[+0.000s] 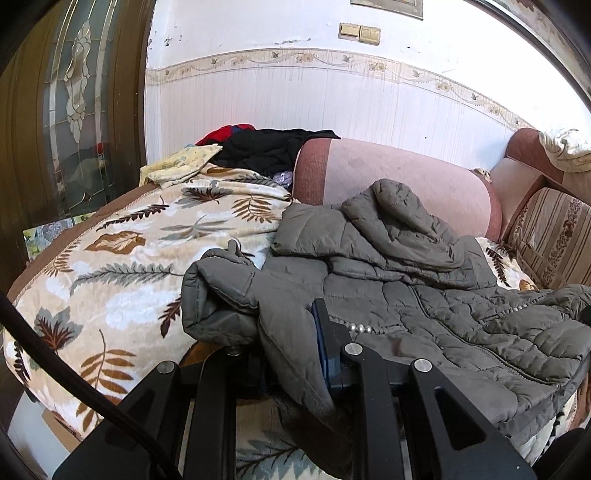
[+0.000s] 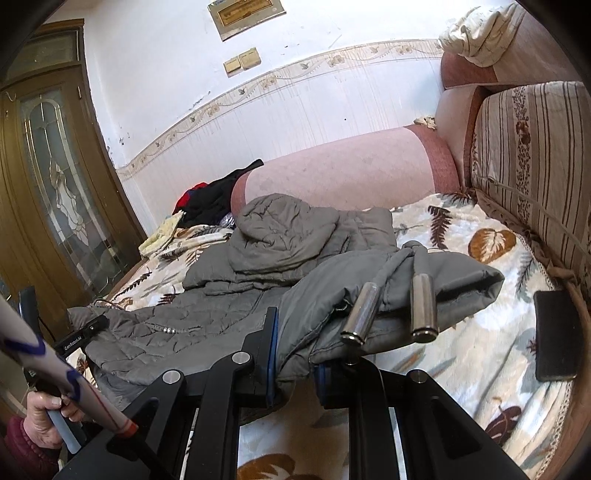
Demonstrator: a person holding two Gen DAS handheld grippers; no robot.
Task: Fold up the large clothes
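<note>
Left gripper (image 1: 291, 354): clamped on a fold of the grey quilted jacket (image 1: 424, 295), fabric bunched between the blue-padded fingers (image 1: 325, 347) and draped over the left one, which is mostly hidden. A cuffed sleeve end (image 1: 210, 295) hangs just left of the grip, lifted off the bed.

Right gripper (image 2: 295, 354): also grasping the jacket (image 2: 258, 258), cloth pinched between its blue pads (image 2: 272, 350) and spilling over the right finger. Two metal cord toggles (image 2: 391, 310) lie on the raised fabric just beyond the grip, side by side, a little apart.

Jacket is spread across the sofa bed, hood (image 2: 284, 225) crumpled at the far side against the pink bolster (image 2: 351, 166). A row of small pearl-like beads (image 1: 360, 326) shows along the front seam. The left gripper's body (image 2: 83, 338) sits at the jacket's far left edge in the right wrist view.

Under it: leaf-print blanket (image 1: 122, 258). A dark phone-like slab (image 2: 556, 336) rests on the blanket near its right edge, well apart from the jacket. Striped cushion (image 2: 532, 147) to the right. Black and red clothes (image 1: 266, 147) and a pale yellow cloth (image 1: 177, 164) piled at the bolster's far end. Wooden glass door (image 1: 74, 103) at left, wall switches (image 1: 360, 32) above. A hand (image 2: 44, 417) grips a handle at lower left in the right wrist view.
</note>
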